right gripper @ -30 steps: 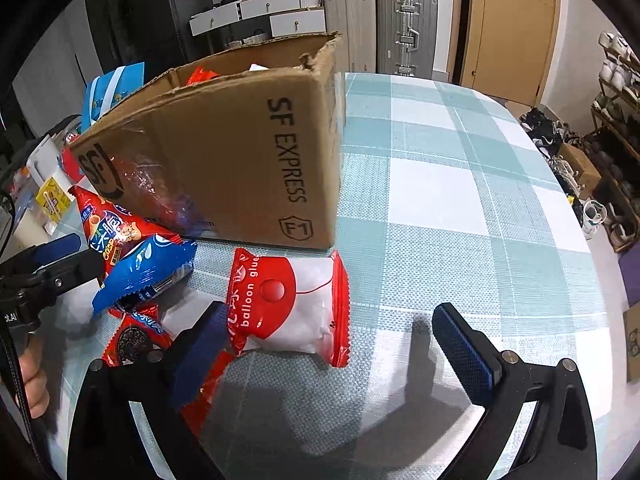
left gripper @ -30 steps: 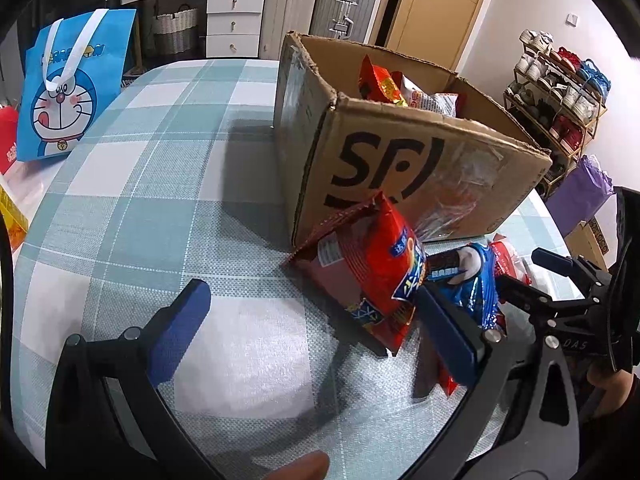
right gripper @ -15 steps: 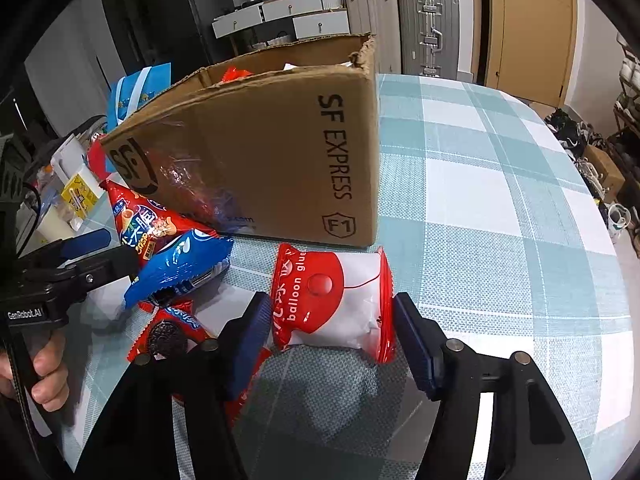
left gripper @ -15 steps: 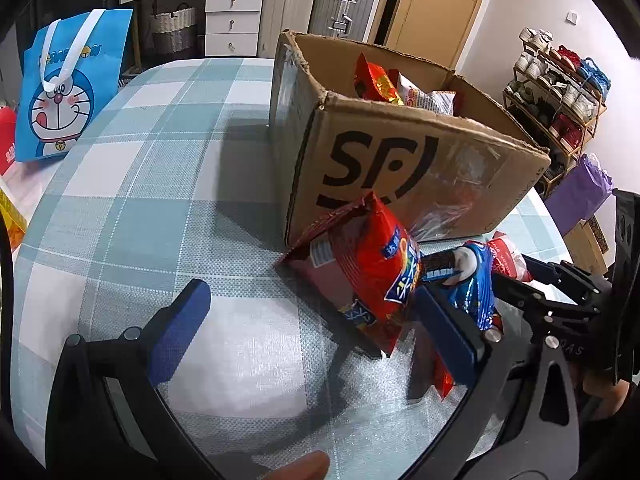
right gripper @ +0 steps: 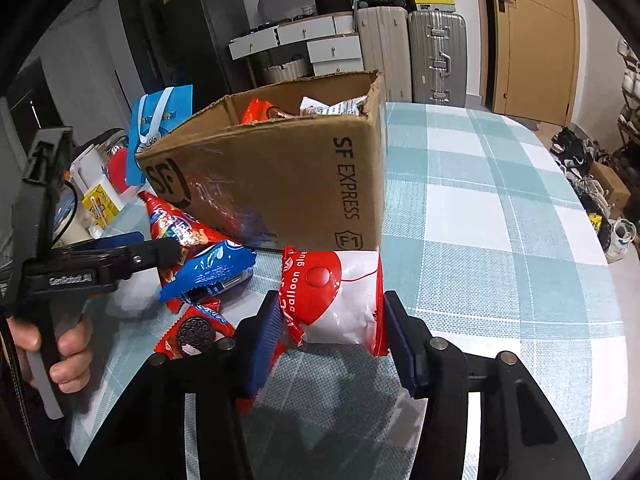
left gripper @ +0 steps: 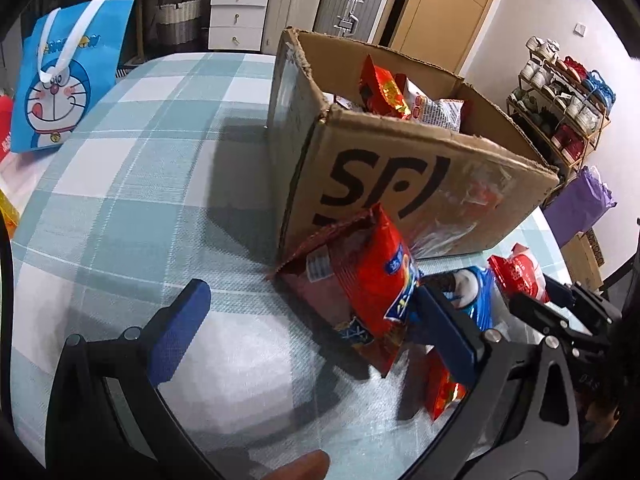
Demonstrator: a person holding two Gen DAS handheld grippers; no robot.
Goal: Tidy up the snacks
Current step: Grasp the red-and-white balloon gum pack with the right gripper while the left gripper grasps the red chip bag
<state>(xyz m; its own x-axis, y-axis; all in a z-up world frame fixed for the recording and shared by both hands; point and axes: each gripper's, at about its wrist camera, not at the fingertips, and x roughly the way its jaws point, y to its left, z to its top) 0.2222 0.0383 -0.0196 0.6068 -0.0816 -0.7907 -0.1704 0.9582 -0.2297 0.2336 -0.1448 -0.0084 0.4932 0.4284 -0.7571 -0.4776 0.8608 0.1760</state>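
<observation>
An open SF Express cardboard box [left gripper: 420,184] [right gripper: 288,184] holds several snack packs. Loose snacks lie in front of it: a red chip bag [left gripper: 360,284] [right gripper: 172,224] leaning on the box, a blue Oreo pack [left gripper: 472,300] [right gripper: 208,268], a red Oreo pack [right gripper: 196,328] and a red-and-white balloon glue pack [right gripper: 336,296] [left gripper: 520,276]. My right gripper [right gripper: 328,332] is shut on the balloon glue pack and holds it raised in front of the box. My left gripper [left gripper: 312,320] is open, its right finger beside the red chip bag.
The checked teal tablecloth [left gripper: 120,200] [right gripper: 500,220] covers a round table. A blue Doraemon bag [left gripper: 60,92] stands at the far left edge. Suitcases [right gripper: 436,56], drawers and a door are behind. A shoe rack [left gripper: 560,96] stands to the right.
My right gripper closed on the balloon glue pack and lifted it. My left gripper moved a little closer to the red chip bag and stayed open.
</observation>
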